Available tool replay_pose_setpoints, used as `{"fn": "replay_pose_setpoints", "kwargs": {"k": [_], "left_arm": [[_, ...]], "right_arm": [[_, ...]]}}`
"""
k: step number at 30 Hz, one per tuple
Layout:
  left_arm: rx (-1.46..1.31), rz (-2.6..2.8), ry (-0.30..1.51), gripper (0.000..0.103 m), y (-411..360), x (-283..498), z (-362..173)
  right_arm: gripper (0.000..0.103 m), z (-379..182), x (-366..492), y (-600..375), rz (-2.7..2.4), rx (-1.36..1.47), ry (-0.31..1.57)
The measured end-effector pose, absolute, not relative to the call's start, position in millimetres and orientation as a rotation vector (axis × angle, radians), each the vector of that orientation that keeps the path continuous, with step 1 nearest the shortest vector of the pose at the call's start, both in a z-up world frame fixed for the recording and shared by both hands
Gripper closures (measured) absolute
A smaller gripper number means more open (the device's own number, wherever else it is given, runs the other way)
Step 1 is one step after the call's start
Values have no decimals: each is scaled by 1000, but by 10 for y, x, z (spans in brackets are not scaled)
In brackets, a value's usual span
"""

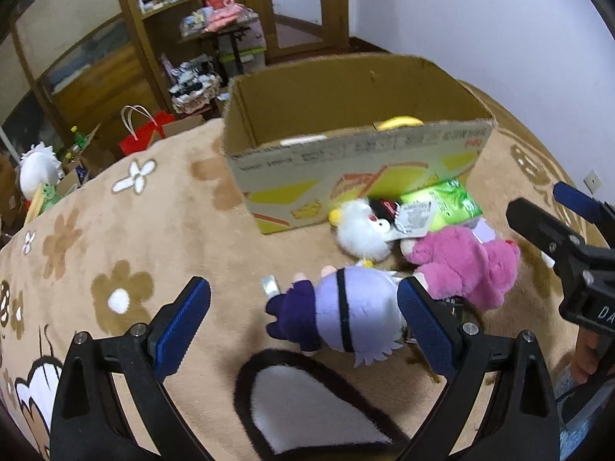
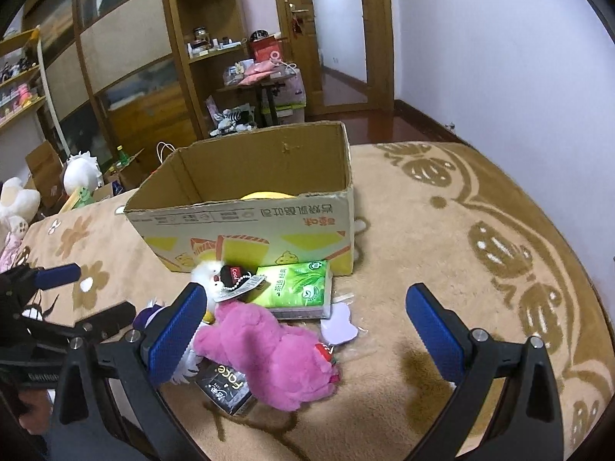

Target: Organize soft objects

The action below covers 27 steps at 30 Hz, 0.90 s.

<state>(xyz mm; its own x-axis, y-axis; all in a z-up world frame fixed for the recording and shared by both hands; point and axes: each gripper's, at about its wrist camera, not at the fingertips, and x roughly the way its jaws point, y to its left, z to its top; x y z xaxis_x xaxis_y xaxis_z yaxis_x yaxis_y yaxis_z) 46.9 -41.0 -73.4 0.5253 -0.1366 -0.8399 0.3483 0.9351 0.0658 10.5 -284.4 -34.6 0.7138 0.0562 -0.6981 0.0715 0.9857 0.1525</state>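
ahead: cardboard box (image 2: 246, 226) walled off my way | before it: toys and tissue pack (image 2: 296, 284) crowded together | right: bare blanket (image 2: 442, 230) lay open

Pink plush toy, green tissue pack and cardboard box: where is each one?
pink plush toy (image 2: 276, 357), right wrist view, furry body
green tissue pack (image 2: 298, 284), right wrist view, printed top
cardboard box (image 2: 246, 226), right wrist view, front wall

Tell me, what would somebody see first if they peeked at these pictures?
Probably the bright pink plush toy lying on the tan flowered blanket, just in front of the big open cardboard box. Beside it sit a white fluffy toy, a green tissue pack and a purple-and-white doll. The left tool and right tool both hang open over the pile.
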Motion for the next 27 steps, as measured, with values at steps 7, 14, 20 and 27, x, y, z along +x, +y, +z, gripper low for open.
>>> {"fn": "replay_pose_setpoints", "kwargs": {"k": [7,14,20,27], "left_arm": [[260,-320,1043,6,-535,546,-915],[243,-355,1099,6,-571,578,-1033],[243,-375,1145,6,-620,590,-1148],[267,-367,1173,6,-664,588,-1241]], "right_arm": [[0,-489,216,-2871,16,220,830],[0,-629,298,-2817,45,236,892],[0,-758,355,-2778,40,222,946],[0,-899,424,-2769,36,232,1018]]}}
